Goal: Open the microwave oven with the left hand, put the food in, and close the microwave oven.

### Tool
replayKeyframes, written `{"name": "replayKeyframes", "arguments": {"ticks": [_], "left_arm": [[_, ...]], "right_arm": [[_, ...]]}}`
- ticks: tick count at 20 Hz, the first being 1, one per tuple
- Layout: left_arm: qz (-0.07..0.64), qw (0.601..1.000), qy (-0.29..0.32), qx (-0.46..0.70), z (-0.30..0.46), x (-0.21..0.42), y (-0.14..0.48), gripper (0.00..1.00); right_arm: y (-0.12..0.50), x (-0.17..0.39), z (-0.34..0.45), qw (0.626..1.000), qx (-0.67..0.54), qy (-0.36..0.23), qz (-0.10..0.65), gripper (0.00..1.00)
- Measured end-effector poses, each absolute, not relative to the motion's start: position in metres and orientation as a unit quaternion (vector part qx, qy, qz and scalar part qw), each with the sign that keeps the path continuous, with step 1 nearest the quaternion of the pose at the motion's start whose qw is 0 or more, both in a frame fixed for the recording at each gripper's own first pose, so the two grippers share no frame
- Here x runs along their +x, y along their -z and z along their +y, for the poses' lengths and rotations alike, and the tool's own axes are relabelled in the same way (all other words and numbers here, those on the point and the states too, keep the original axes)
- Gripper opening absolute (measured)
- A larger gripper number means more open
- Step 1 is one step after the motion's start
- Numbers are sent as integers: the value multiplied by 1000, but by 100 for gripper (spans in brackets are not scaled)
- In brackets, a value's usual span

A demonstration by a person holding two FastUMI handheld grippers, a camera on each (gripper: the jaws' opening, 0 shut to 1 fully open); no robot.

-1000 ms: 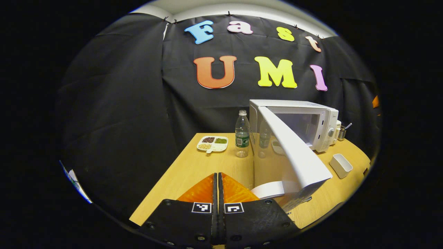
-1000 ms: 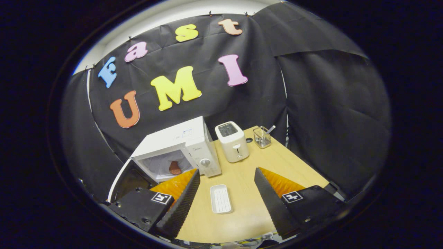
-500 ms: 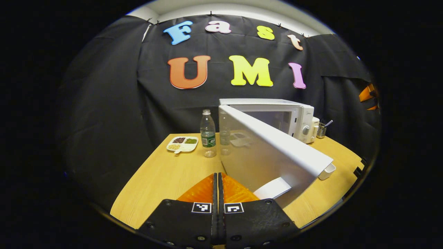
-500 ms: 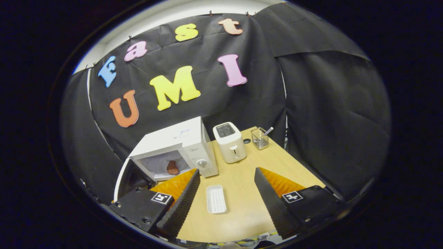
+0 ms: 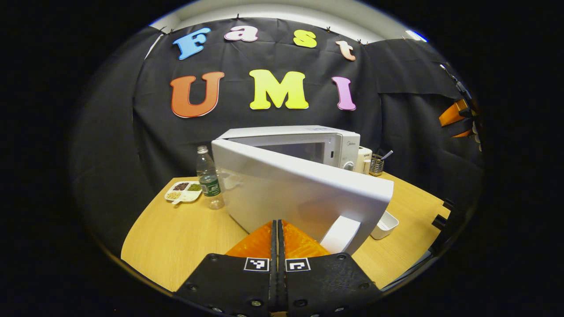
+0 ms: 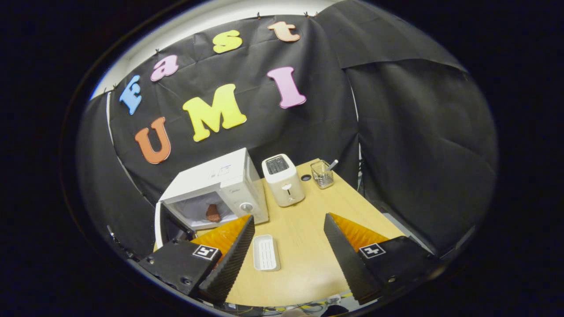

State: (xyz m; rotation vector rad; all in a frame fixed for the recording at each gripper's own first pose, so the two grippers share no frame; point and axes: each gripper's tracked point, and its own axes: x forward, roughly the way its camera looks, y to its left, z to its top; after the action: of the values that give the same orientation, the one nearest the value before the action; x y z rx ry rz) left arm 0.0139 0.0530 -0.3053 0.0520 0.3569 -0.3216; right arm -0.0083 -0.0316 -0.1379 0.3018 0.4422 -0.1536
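While its door (image 5: 304, 189) stands ajar, microwave (image 6: 216, 187) on bench (image 6: 304, 246) contains food (image 6: 213, 212); left gripper (image 5: 277, 229) jaws clenched empty beside door, right gripper (image 6: 288, 246) jaws released.

The left gripper view sits low over the table (image 5: 176, 237), close to the outer face of the microwave door (image 5: 299, 193), and faces the back wall. The right gripper view looks from higher up and farther off, tilted, down onto the table (image 6: 308, 237) toward the far right corner. Both views share the microwave (image 5: 308, 141) (image 6: 216, 185), the toaster (image 5: 363, 159) (image 6: 283, 185), the wire holder (image 5: 376, 165) (image 6: 322, 174) and the white tray (image 5: 385, 224) (image 6: 265, 252).
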Motion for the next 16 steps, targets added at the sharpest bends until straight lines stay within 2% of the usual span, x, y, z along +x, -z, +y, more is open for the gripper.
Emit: {"name": "replayKeyframes", "arguments": {"ticks": [10, 16], "left_arm": [[177, 961, 211, 26, -29, 61, 313, 0], [175, 961, 213, 19, -63, 95, 315, 0]], "right_arm": [[141, -8, -75, 955, 156, 106, 227, 100], [141, 1, -88, 957, 147, 108, 227, 100]]}}
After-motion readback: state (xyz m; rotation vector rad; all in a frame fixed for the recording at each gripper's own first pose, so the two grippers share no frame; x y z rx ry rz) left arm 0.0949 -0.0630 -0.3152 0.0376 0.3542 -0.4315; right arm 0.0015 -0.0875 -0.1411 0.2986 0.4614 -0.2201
